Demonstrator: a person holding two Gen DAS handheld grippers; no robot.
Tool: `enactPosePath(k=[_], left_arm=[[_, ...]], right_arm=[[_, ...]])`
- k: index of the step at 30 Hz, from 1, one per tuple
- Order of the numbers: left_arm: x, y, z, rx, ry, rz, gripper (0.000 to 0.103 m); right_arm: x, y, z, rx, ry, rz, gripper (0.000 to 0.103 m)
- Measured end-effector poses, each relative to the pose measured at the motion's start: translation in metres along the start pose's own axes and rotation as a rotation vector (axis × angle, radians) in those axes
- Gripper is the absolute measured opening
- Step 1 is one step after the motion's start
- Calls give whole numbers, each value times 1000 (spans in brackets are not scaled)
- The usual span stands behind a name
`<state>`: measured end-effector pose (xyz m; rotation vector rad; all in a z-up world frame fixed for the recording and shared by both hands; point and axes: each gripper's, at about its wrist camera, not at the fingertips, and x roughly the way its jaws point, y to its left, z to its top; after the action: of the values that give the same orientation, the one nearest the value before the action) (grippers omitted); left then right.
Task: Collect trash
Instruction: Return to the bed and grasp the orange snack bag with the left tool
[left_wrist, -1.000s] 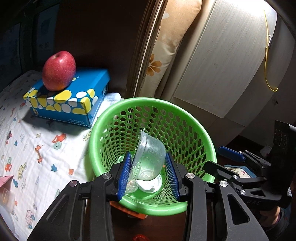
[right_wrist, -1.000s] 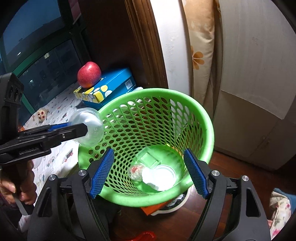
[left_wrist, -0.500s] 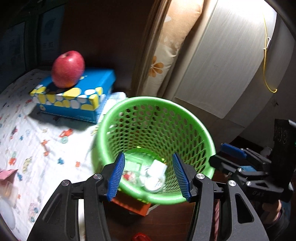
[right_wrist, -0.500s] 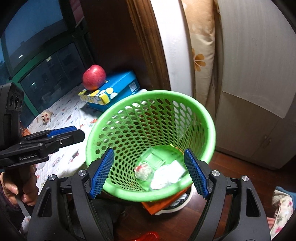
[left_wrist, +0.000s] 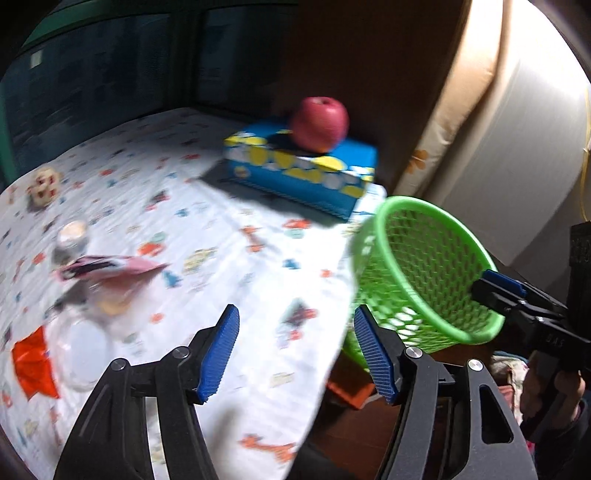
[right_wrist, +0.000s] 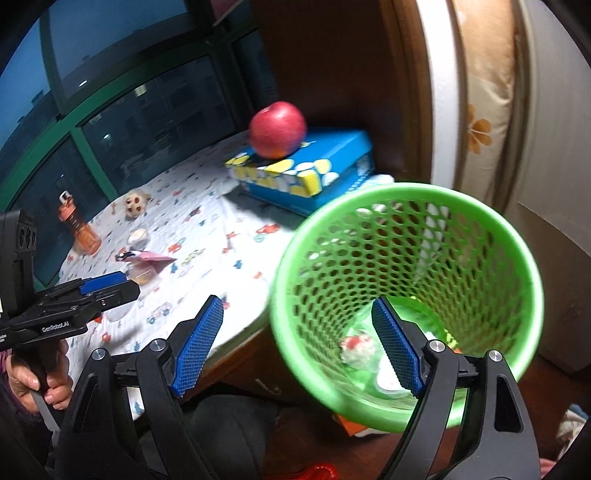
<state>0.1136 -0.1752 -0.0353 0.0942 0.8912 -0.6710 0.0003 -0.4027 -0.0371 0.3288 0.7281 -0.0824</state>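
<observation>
From my left I see the left gripper (left_wrist: 295, 350) with jaws just spreading and empty over the cartoon-print cloth tabletop (left_wrist: 229, 258), a crumpled pink wrapper (left_wrist: 110, 267) ahead, then my right gripper (right_wrist: 295, 343), jaws apart, at the green perforated plastic basket (right_wrist: 517, 251) holding trash.

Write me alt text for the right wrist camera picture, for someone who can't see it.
The open, empty right tool points at a green mesh basket with trash at its bottom, beside a round table under a patterned cloth. A red apple sits on a blue tissue box; wrappers and cups lie near the left tool, its jaws just opened.
</observation>
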Motion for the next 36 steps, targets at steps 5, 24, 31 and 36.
enactPosePath(k=[5, 24, 31, 36], left_arm=[[-15, 63, -16, -120, -12, 104, 62], [-33, 257, -84, -404, 48, 387, 87], [-19, 270, -91, -404, 76, 363, 91], [-12, 270, -92, -364, 102, 364, 91]], right_arm=[[19, 33, 6, -43, 23, 55, 82], [78, 157, -5, -219, 136, 212, 84], [98, 184, -14, -256, 189, 236, 84], [112, 198, -19, -276, 219, 246, 84]])
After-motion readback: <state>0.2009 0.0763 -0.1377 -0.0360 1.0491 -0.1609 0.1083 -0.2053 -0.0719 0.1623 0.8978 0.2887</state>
